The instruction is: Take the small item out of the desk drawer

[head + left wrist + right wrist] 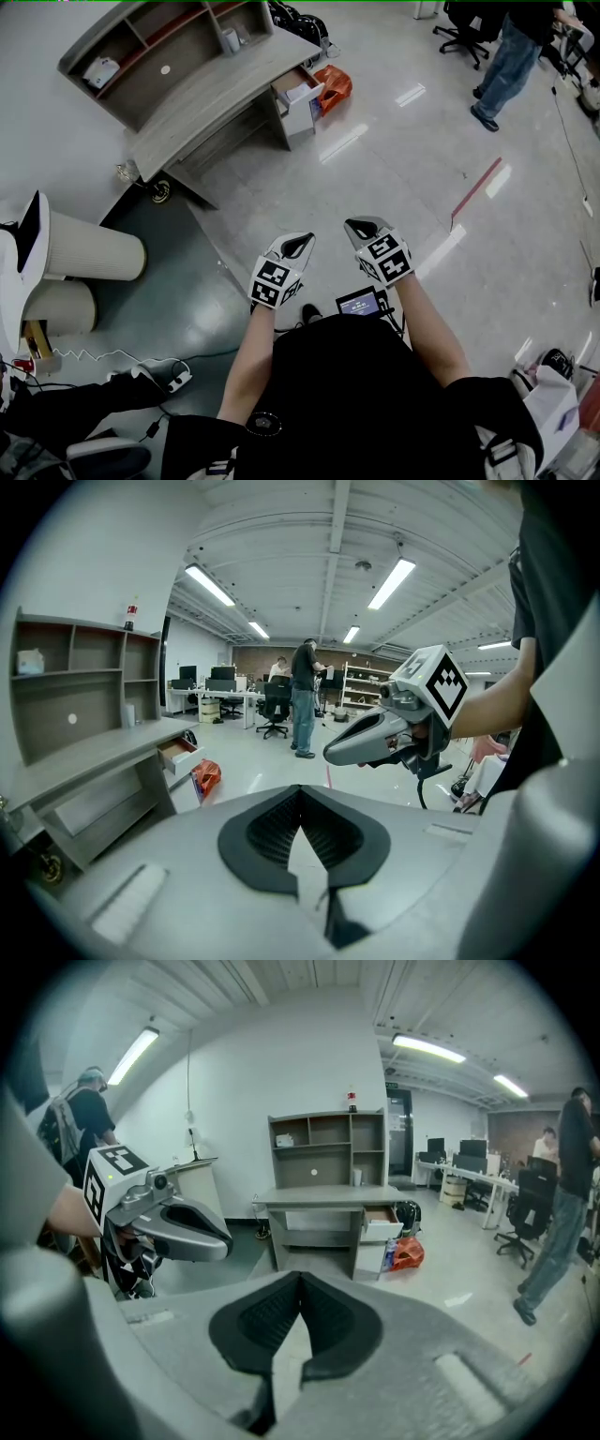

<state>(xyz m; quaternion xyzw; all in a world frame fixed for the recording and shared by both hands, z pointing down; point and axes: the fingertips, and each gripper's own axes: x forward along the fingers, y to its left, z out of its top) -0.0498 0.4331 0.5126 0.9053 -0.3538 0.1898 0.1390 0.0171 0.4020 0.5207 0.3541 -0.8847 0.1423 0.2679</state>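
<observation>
Both claws, the grey left gripper point(298, 246) and the grey right gripper point(361, 228), are hanging clenched and empty. The open drawer point(295, 86) of the pale wooden desk point(202, 94) is lying well ahead of them, its small item not showing clearly. Approach first, opening one claw before reaching in.

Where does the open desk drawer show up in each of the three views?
Head view: the drawer sits near the top edge, just right of centre.
Left gripper view: the drawer is at the left, a little below mid-height.
Right gripper view: the drawer is right of centre, just below mid-height.
Shared landmark: the orange bag on the floor beside it.
</observation>
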